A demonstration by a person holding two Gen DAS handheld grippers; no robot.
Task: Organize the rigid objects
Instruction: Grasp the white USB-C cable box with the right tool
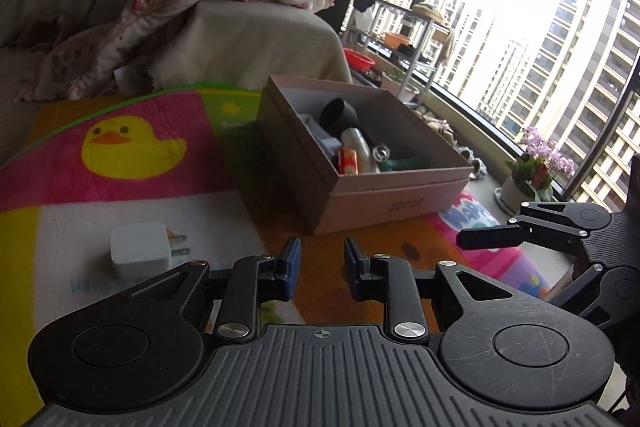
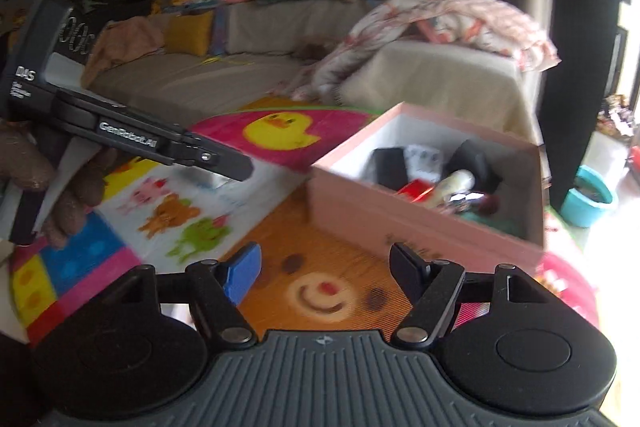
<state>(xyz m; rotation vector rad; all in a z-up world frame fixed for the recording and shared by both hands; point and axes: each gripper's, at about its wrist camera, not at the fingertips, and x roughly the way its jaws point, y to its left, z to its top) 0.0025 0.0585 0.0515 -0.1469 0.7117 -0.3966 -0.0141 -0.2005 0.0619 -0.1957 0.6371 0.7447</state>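
Soft, fuzzy play mat (image 1: 132,195) underneath, printed bright pink and yellow with a cartoon duck. On it, a pale pink rectangular cardboard box (image 1: 400,203), open-topped, matte walls, sharp corners. Inside, a jumble of hard pieces: a black rounded cup shape (image 1: 338,115), a pale glossy cylindrical bottle (image 1: 358,143), a small red-orange packet (image 1: 348,161), something shiny and metallic beside them.

Out on the mat, a small white square plastic charger plug (image 1: 140,251), smooth and rounded at the edges, two metal prongs pointing right.

Left gripper (image 1: 322,269) held low and level over the mat, blue-padded fingers (image 1: 291,267) parted by a modest gap, nothing between them. Charger plug lying left of the left finger, near but apart; box straight ahead, just beyond the tips.

Right gripper (image 2: 324,273) also low, aimed across the orange bear print, fingers spread wide, gripping nothing. Same pink box (image 2: 420,227) ahead and to the right, just past the right fingertip. Right wrist view blurred, so small contents hard to make out. Left gripper's black finger (image 2: 224,163) reaching in from the left there, over the mat, gloved hand (image 2: 60,195) around its handle.
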